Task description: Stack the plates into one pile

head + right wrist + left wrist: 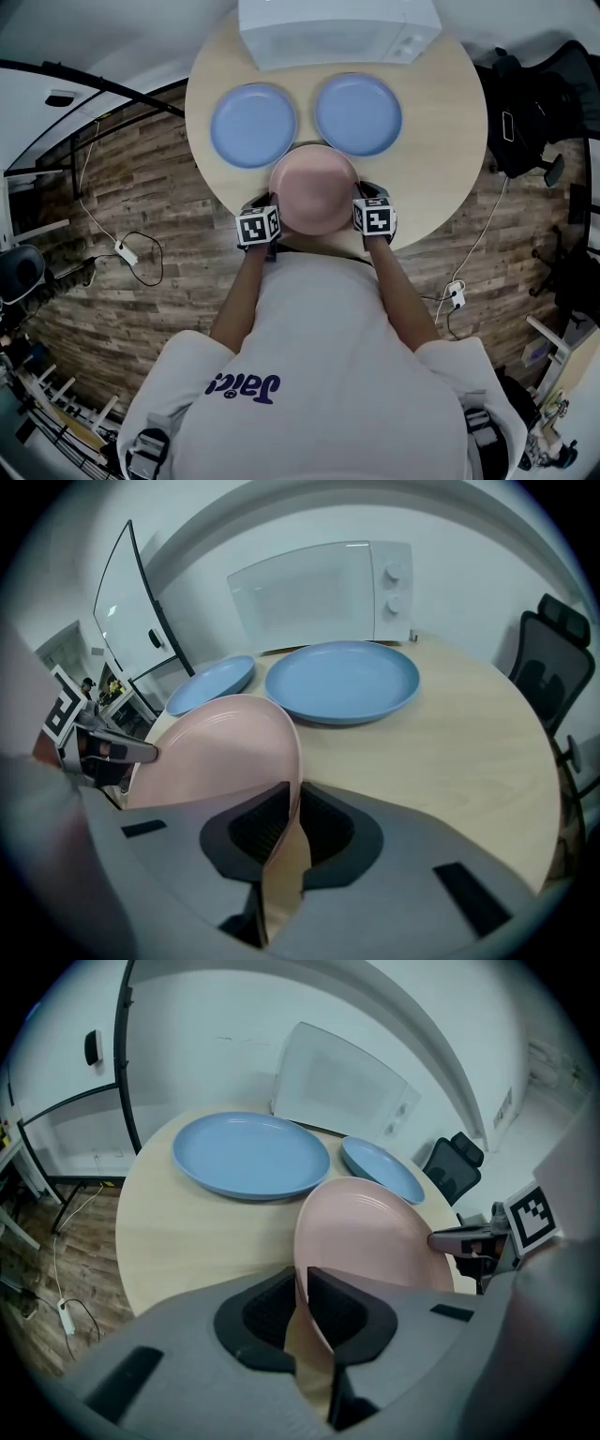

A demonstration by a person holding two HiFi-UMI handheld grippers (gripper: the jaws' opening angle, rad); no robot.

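A pink plate (314, 190) sits at the near edge of the round wooden table (441, 141), held on both sides. My left gripper (270, 202) is shut on its left rim, and in the left gripper view the rim runs between the two pads of that gripper (302, 1288). On the opposite rim my right gripper (361, 199) is shut too, with the plate's edge (220, 747) pinched in its jaws (292, 803). Two blue plates lie flat side by side behind it, one on the left (253, 125) and one on the right (357, 113).
A white microwave (337, 28) stands at the table's far edge, just behind the blue plates. A black office chair (525, 112) is off the table's right side. Cables and a power plug (122, 251) lie on the wooden floor to the left.
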